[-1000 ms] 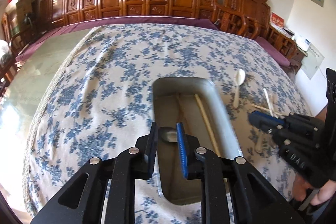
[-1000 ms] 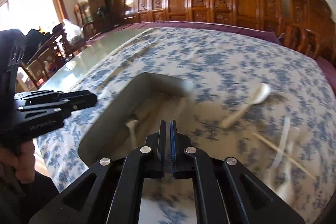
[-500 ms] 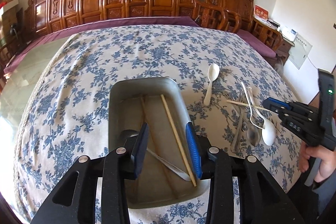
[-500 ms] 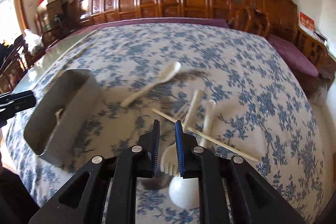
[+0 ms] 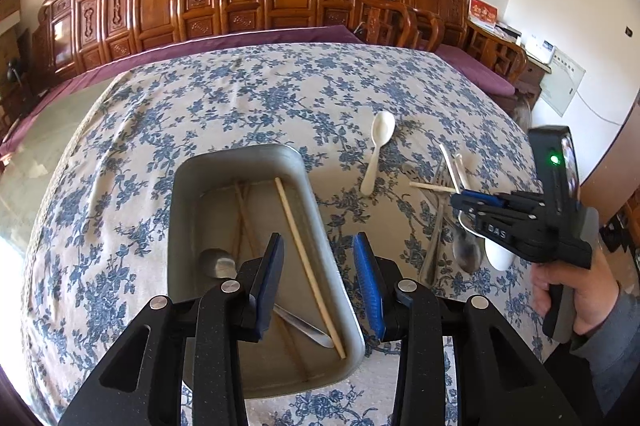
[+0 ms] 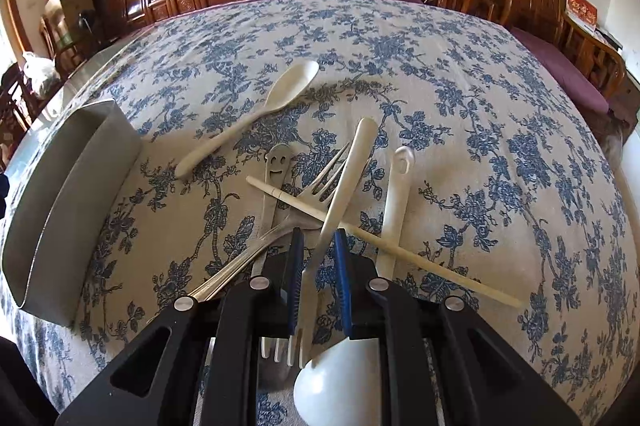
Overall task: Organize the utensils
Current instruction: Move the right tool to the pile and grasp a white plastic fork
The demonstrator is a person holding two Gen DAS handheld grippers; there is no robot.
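Sorting underway: a person stands over the blue-flowered tablecloth (image 6: 460, 74) with a claw tool in each hand, clearing loose cutlery into one container.
Landmark: the grey metal rectangular tray (image 5: 316, 210) sits on the cloth; everything else is placed against it.
Already in the tray: a pale wooden chopstick (image 5: 308, 266) lies slantwise along its length, a steel spoon (image 5: 218, 262) rests on the floor, and a darker stick lies beside them.
Left claw: the left gripper (image 5: 318, 286) hovers over the tray's near end, its blue pads spread wide and holding nothing.
Heap: to the right of the tray, well apart from it, lies a crossed pile, with a cream plastic fork (image 6: 344, 182), a steel fork (image 6: 320, 186), a smiley-faced steel handle (image 6: 276, 166), a cream chopstick (image 6: 360, 230) and a white ladle-like spoon (image 6: 392, 210).
Stray piece: a cream plastic spoon (image 6: 256, 114) lies alone between the tray and the heap.
Right claw: the right gripper (image 6: 318, 286) sits low over the heap, jaws narrowly parted astride the cream fork's handle, not yet clamped; it looks lined up to pinch that one piece.
Risk: the fork lies across the chopstick, so lifting it may drag its neighbours.
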